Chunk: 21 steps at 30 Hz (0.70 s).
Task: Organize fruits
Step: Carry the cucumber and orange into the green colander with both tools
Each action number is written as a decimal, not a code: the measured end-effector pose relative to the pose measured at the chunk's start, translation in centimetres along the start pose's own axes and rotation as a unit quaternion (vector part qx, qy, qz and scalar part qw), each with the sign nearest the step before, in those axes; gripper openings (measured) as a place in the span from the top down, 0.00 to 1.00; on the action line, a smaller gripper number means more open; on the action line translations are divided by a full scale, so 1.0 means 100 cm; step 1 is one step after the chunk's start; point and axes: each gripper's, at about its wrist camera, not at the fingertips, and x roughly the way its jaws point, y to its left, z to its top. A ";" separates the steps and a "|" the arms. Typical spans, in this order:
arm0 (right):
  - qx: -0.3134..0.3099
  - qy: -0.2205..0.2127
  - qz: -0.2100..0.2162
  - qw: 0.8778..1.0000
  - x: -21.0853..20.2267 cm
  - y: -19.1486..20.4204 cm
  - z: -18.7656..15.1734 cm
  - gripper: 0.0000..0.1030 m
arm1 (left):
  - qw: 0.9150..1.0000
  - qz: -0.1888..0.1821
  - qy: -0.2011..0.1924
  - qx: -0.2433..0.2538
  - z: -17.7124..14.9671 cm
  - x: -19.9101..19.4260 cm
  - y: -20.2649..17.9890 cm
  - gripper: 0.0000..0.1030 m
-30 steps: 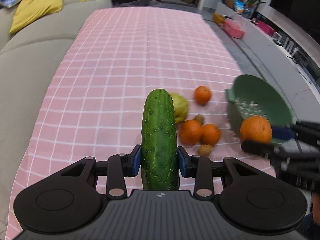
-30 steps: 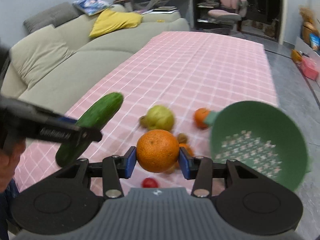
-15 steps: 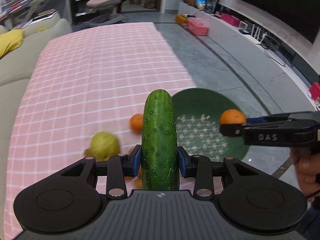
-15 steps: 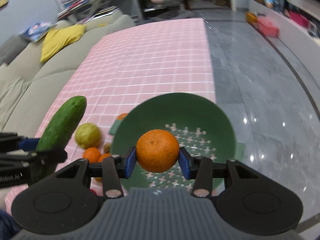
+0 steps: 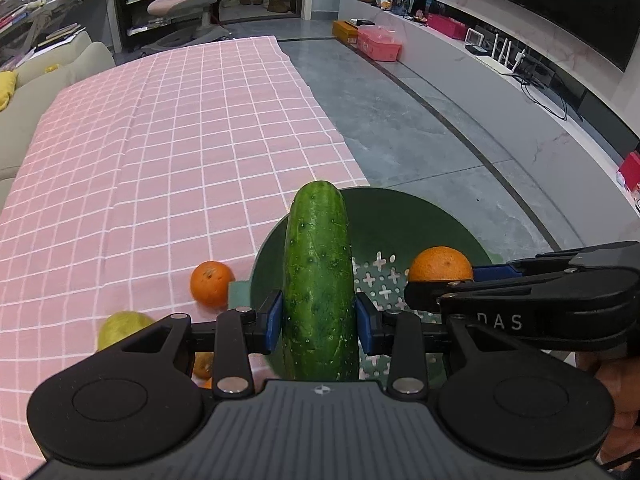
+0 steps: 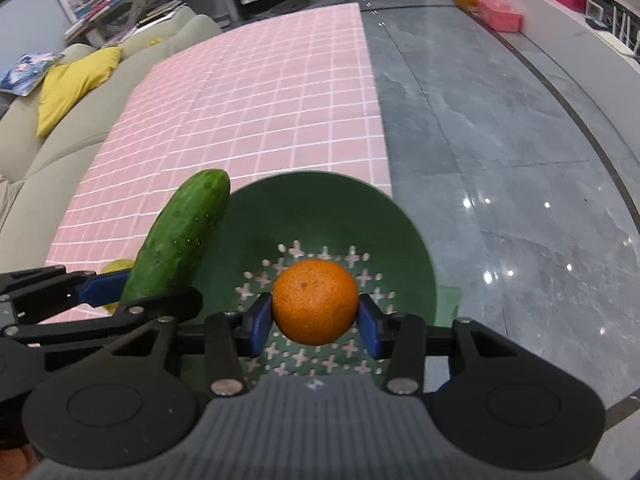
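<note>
Fruits for sorting, catalogued largest to smallest.

Green colander (image 6: pixel 320 208): set at the near edge of the pink checked tablecloth (image 5: pixel 180 140), apparently overhanging it; cross-shaped holes are seen in its base. It is judged light, rigid plastic, likely to shift or tip if loaded off-centre, so items are best lowered into its middle.

Cucumber (image 5: pixel 318 280): held around its lower half between the blue pads of the left gripper (image 5: pixel 319 322), jaws narrowed onto it, long axis pointing forward over the colander's near-left rim. It is judged firm, moderately heavy and slightly waxy; a grip at mid-length would limit pivoting, and hard squeezing is to be avoided.

Held orange (image 6: pixel 315 302): clamped across its widest part by the right gripper (image 6: pixel 316 320), jaws set narrow on it, poised over the colander's perforated base. It is judged firm with a slightly yielding, pebbled skin, and prone to rolling once released.

Yellow-green fruit (image 5: pixel 124 326): partly hidden behind the left gripper, resting on the cloth; its kind cannot be told.

Small orange (image 5: pixel 212 283): lying on the cloth just beside the colander's left handle. A grip across its equator is advised.

Further orange pieces (image 5: pixel 203 364): glimpsed low behind the left gripper, mostly hidden.
</note>
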 end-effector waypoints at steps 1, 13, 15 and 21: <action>0.001 0.003 -0.003 1.000 0.003 -0.001 0.001 0.59 | 1.000 -0.001 -0.001 0.001 0.000 0.002 0.000 0.60; -0.007 0.035 -0.032 0.999 0.044 -0.015 0.012 0.59 | 0.999 -0.037 0.012 -0.022 -0.001 0.033 0.008 0.60; -0.014 0.033 -0.039 0.999 0.045 -0.014 0.011 0.59 | 0.999 -0.039 0.018 -0.026 0.000 0.037 0.009 0.60; -0.027 0.026 -0.044 0.998 0.042 -0.011 0.010 0.57 | 0.998 -0.040 0.025 -0.044 0.000 0.037 0.014 0.60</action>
